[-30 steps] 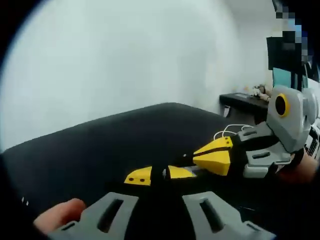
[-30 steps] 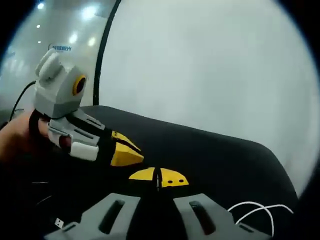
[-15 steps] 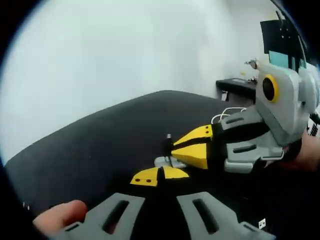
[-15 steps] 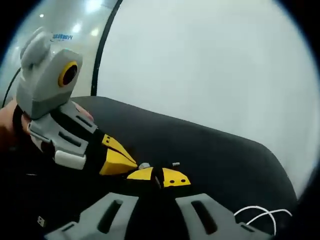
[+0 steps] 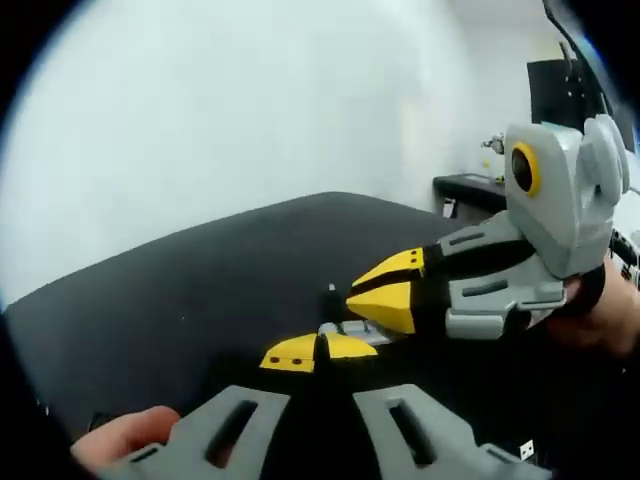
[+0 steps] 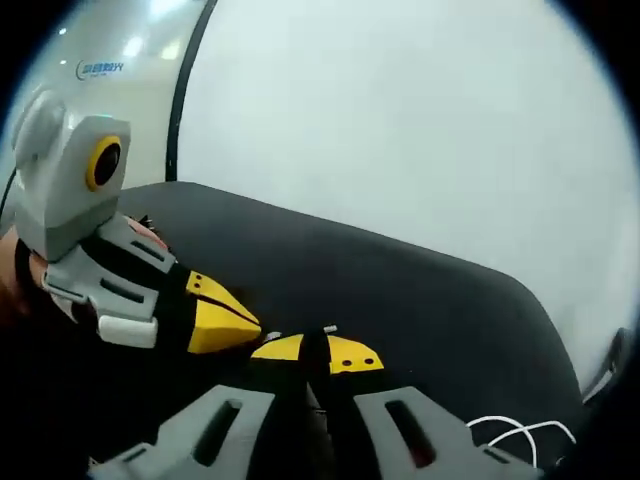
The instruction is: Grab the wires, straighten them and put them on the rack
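Observation:
A thin black wire with a small metal plug (image 5: 328,329) runs between my two grippers, just above the black table (image 5: 200,290). My left gripper (image 5: 318,352) has its yellow tips shut, with the plug right at them. From the right, my right gripper (image 5: 388,296) comes in with its tips pressed together against the same spot. In the right gripper view, my right gripper (image 6: 315,352) is shut on the dark wire, whose plug end (image 6: 328,328) pokes out. There my left gripper (image 6: 218,316) sits close on the left. The wire itself is hard to follow against the black surface.
A loop of white wires (image 6: 520,432) lies near the table's edge. A small loose plug (image 5: 522,448) lies on the table. A dark side desk (image 5: 480,186) and a screen (image 5: 560,90) stand by the white wall. A person's thumb (image 5: 125,440) shows beside the left gripper's base.
The two grippers have come together: the right one's tips moved from apart to right beside the left one's tips, and a metal plug now shows between them.

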### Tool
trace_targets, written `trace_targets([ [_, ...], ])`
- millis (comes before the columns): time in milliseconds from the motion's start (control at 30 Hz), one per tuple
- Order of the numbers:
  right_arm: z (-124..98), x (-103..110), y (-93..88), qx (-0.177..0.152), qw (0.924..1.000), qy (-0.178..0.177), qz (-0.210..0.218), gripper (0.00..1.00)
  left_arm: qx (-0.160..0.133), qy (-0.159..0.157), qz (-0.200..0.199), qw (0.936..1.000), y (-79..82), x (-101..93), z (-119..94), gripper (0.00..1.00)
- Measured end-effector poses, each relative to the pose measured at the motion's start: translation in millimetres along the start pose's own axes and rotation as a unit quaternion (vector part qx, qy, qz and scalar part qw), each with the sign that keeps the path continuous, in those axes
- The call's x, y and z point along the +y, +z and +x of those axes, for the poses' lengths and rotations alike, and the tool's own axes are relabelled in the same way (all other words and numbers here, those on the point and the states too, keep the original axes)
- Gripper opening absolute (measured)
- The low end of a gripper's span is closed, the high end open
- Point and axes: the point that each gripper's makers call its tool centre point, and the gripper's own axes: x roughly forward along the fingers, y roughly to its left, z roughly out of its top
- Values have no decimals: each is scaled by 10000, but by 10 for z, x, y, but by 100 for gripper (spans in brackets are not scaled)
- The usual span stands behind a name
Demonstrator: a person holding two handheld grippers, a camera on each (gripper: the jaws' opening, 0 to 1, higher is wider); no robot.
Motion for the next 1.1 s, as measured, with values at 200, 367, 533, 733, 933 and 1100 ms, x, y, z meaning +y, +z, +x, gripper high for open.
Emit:
trace_targets([
  [200,82,207,235,-695,9964,422,-252,5,10,18,103,9999,5,0,23,5],
  [367,174,229,41,-252,9962,381,-747,0,40,46,115,9999,-17,21,32,5],
  [533,128,146,-18,-153,9992,301,-235,0,53,16,178,9998,-25,-9,46,5],
  [733,136,114,-11,-101,9990,266,-334,0,101,75,327,9994,-55,0,68,5],
  [933,53,48,104,-456,9981,340,219,0,-102,21,155,9998,69,-10,-13,5],
  [1100,-231,-451,500,-1399,9849,-252,989,0,6,239,665,9975,31,1,5,6],
])
